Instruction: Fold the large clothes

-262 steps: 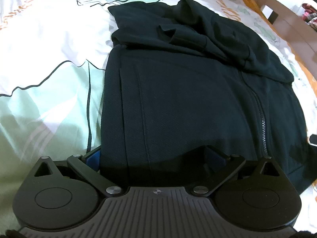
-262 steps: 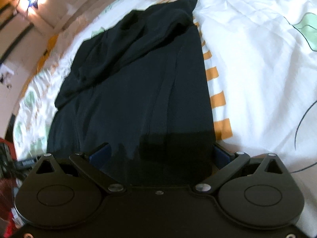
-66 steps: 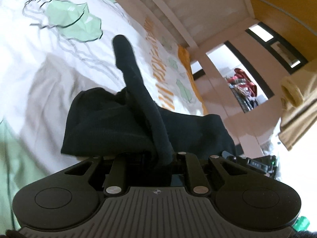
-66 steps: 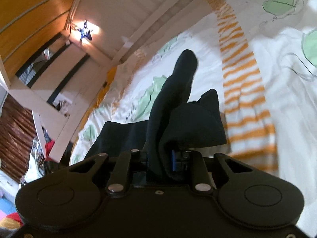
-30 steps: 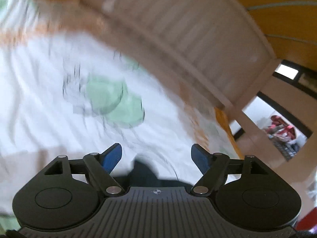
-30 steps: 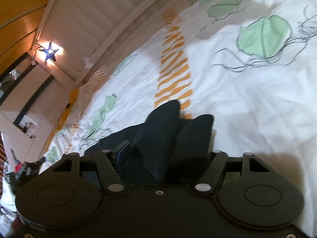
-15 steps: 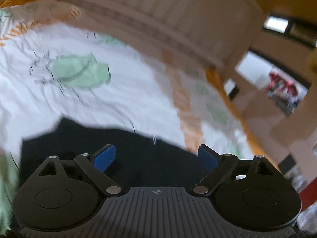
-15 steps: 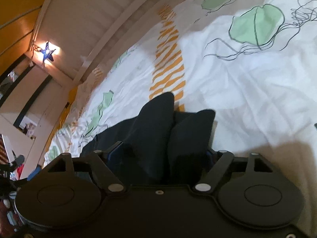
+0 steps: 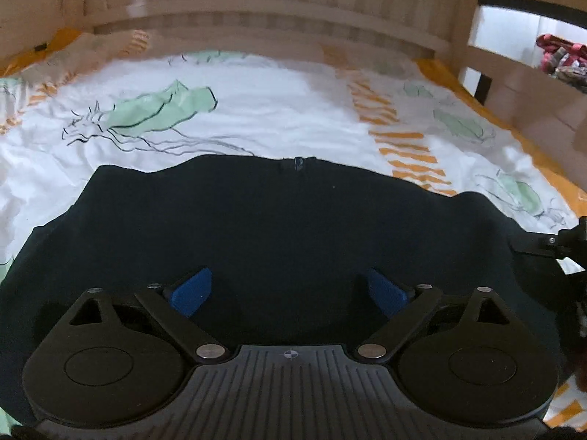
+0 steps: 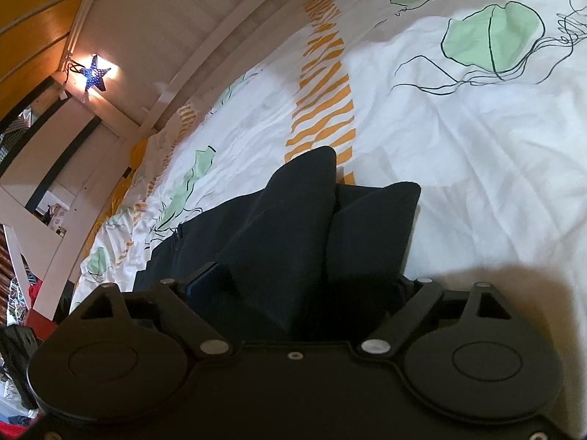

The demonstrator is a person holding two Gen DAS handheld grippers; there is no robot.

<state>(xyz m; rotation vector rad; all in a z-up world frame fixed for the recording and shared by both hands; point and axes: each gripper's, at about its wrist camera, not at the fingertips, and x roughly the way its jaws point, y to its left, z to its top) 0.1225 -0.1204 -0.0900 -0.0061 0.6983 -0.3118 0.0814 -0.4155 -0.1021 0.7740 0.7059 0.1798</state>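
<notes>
We note the left gripper (image 9: 290, 289) with jaws opening, nothing between them, hovering over the dark garment (image 9: 275, 227). The right gripper (image 10: 297, 293) is opening too, a bunched fold loose between its jaws. The garment's long axis runs crosswise on the bedsheet (image 9: 275, 110) beyond.

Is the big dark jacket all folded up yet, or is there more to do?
Looks mostly done: the dark jacket lies doubled over on the jellyfish bedsheet, its zipper at the far edge. In hand: the left gripper is opening with nothing pinched; the right gripper is opening too, with bunched cloth between its fingers. Left: that corner probably needs laying flat, and perhaps one more fold.
</notes>
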